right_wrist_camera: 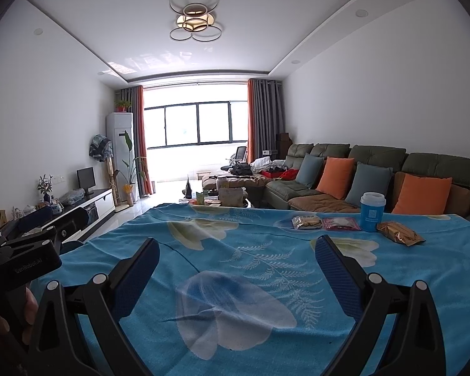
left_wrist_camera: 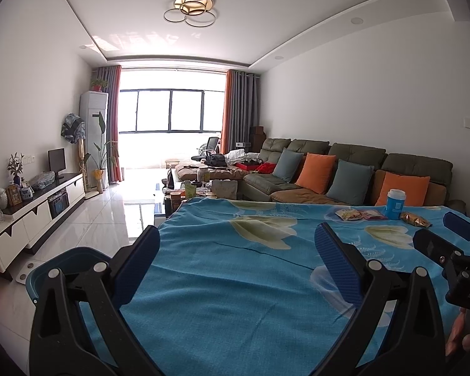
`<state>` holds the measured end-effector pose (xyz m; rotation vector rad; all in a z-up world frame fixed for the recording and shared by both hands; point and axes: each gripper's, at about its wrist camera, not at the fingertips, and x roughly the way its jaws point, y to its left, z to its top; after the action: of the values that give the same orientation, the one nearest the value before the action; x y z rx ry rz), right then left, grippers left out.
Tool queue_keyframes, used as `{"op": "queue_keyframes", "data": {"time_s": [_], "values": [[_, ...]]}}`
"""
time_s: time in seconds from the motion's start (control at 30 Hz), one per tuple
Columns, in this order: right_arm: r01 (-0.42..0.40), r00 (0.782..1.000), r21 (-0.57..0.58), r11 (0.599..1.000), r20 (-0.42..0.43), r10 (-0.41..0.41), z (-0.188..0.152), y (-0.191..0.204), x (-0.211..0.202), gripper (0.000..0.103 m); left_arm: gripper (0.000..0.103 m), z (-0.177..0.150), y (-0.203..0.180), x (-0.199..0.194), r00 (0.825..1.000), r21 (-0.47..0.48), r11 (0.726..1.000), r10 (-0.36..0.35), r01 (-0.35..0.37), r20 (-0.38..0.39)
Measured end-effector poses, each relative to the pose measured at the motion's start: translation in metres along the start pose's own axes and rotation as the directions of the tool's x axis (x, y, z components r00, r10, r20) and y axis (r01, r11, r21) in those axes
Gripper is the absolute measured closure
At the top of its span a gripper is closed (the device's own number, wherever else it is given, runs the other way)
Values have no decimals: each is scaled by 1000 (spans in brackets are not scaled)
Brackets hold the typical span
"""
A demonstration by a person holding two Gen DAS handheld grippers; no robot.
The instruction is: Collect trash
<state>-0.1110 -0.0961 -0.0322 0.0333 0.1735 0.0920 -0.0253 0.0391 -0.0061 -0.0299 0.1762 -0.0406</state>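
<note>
On the far right of a table covered by a blue floral cloth [right_wrist_camera: 250, 269] lie a clear snack packet [right_wrist_camera: 307, 221], a red-edged packet [right_wrist_camera: 341, 223], a blue cup with a white lid [right_wrist_camera: 372, 211] and a crumpled gold wrapper [right_wrist_camera: 399, 232]. The left wrist view shows the same packets [left_wrist_camera: 347, 214], cup [left_wrist_camera: 395, 204] and wrapper [left_wrist_camera: 416, 219]. My left gripper [left_wrist_camera: 238, 244] is open over the cloth's left part, nothing between its fingers. My right gripper [right_wrist_camera: 237, 253] is open too, well short of the trash. A blue bin [left_wrist_camera: 62, 260] sits low at the table's left edge.
Behind the table stands a green sofa [right_wrist_camera: 376, 169] with orange and grey cushions. A cluttered coffee table [left_wrist_camera: 197, 191] lies beyond the far edge. A white TV cabinet [left_wrist_camera: 37, 210] lines the left wall, with shiny tiled floor [left_wrist_camera: 109, 219] between.
</note>
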Motion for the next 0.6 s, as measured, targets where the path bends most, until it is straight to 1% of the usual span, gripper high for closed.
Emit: {"op": "queue_keyframes", "data": {"time_s": [0.6], "values": [[1, 1000, 4, 1000, 2, -1, 0, -1, 1, 7, 6, -1, 1, 3, 1000, -1, 1000, 5, -5, -6]]}}
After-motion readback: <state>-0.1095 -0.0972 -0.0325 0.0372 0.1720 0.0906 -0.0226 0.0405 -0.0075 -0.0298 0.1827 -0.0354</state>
